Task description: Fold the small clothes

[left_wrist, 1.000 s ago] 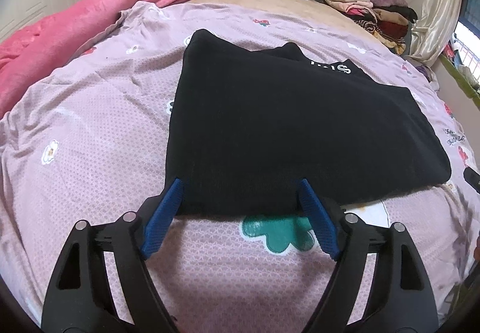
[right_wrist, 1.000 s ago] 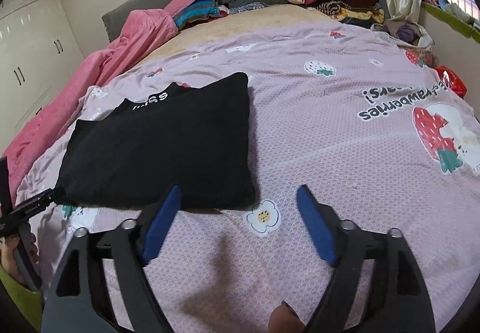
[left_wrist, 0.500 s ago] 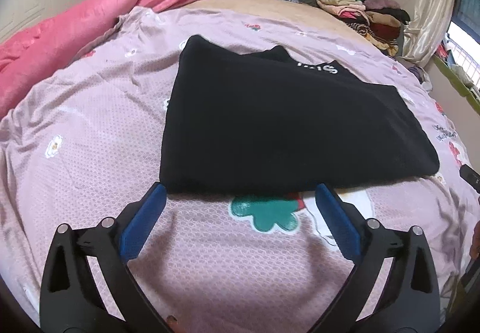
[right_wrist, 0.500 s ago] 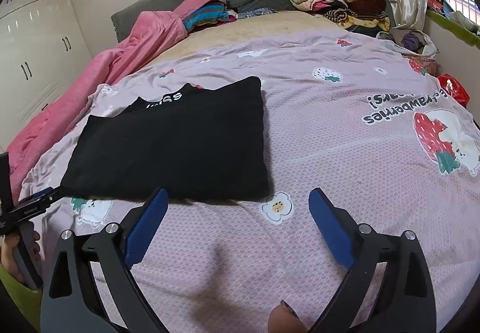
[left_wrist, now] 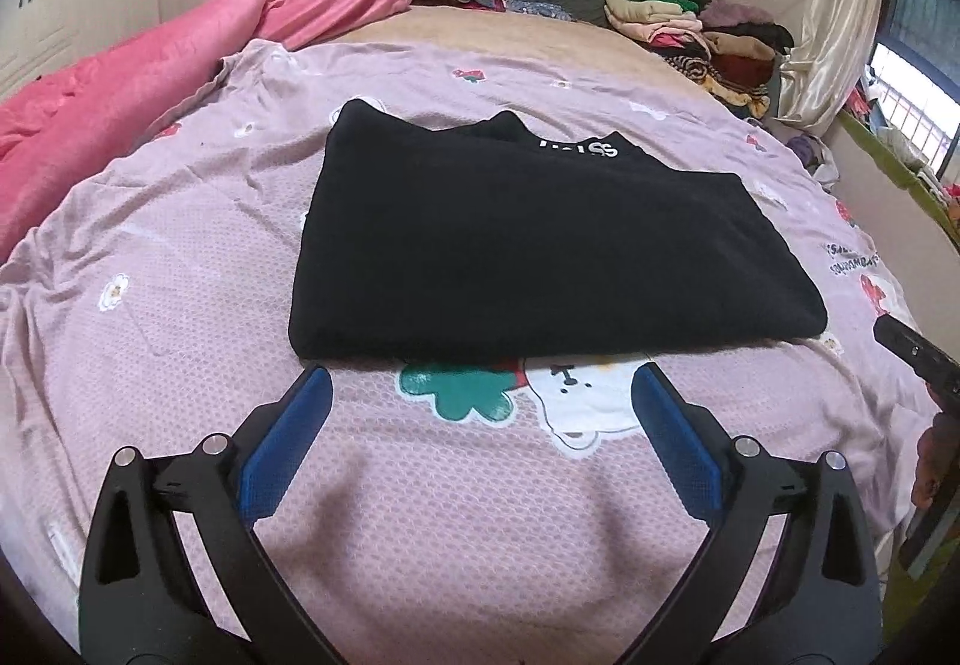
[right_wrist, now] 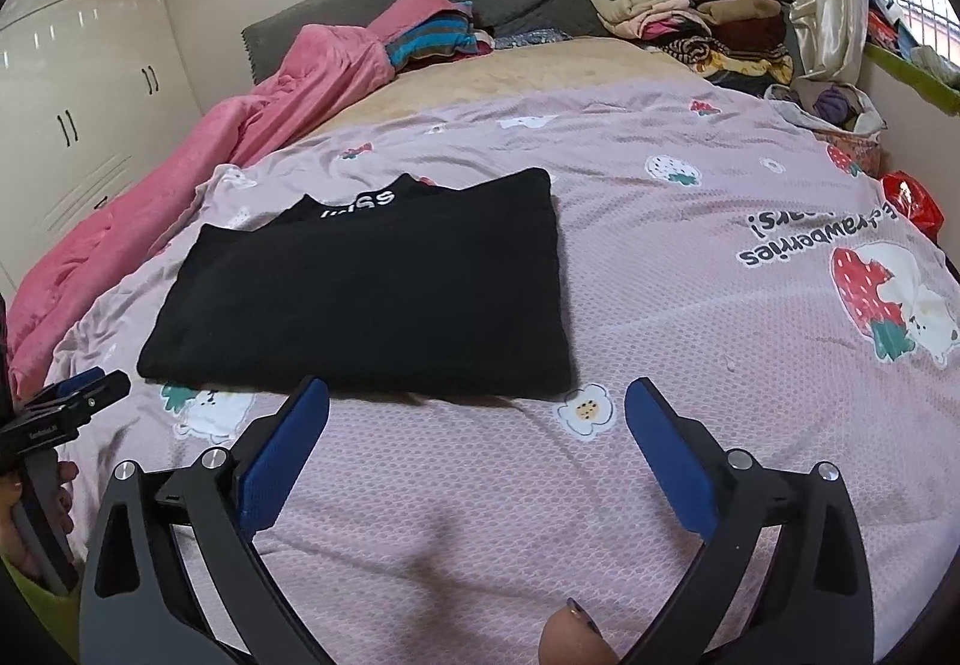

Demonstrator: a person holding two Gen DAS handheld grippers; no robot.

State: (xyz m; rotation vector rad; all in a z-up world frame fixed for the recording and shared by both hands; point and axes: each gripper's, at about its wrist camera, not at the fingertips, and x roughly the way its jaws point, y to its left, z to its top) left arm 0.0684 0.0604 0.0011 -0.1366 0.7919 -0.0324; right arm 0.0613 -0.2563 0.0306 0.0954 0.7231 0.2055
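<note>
pink sheet [left_wrist: 180, 305] | black garment [left_wrist: 540, 251] folded flat | left gripper [left_wrist: 480, 383], right gripper [right_wrist: 477, 395] spread, off hem

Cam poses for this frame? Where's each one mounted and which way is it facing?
Left wrist: on the left tool, looking up the bed at the black top; both open fingers show, right tool at the right edge.
Right wrist: on the right tool, same direction, top to its left; open fingers, a fingertip, left tool at the left edge.
Shared: black top, pink blanket, clothes pile.
</note>
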